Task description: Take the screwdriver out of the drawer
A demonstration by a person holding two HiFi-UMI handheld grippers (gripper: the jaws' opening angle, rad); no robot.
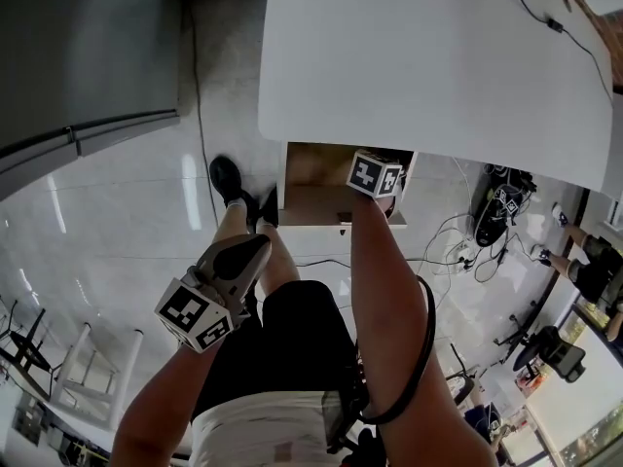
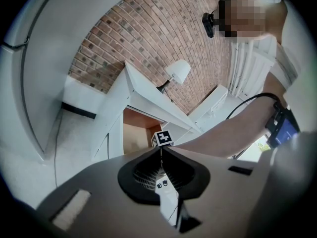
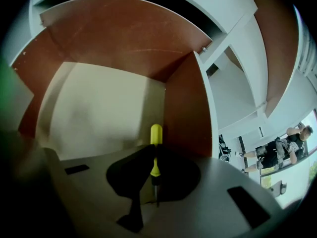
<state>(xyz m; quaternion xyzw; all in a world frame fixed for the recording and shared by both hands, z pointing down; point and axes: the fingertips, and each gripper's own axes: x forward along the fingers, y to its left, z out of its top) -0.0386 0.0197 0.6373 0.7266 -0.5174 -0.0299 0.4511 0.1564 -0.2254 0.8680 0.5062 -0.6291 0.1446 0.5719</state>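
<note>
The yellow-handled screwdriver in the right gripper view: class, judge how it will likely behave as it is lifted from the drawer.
The yellow-handled screwdriver looks rigid, so it probably won't bend. Its rounded, smooth-looking handle is pinched by the right gripper along a narrow line, so it may pivot or slip. Set down, it would likely roll.

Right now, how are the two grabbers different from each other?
The right gripper reaches into the drawer; the left gripper is outside it, beside the person's leg. The right gripper is shut on the yellow screwdriver; the left gripper is shut on nothing. What they share: both have their jaws together.
</note>
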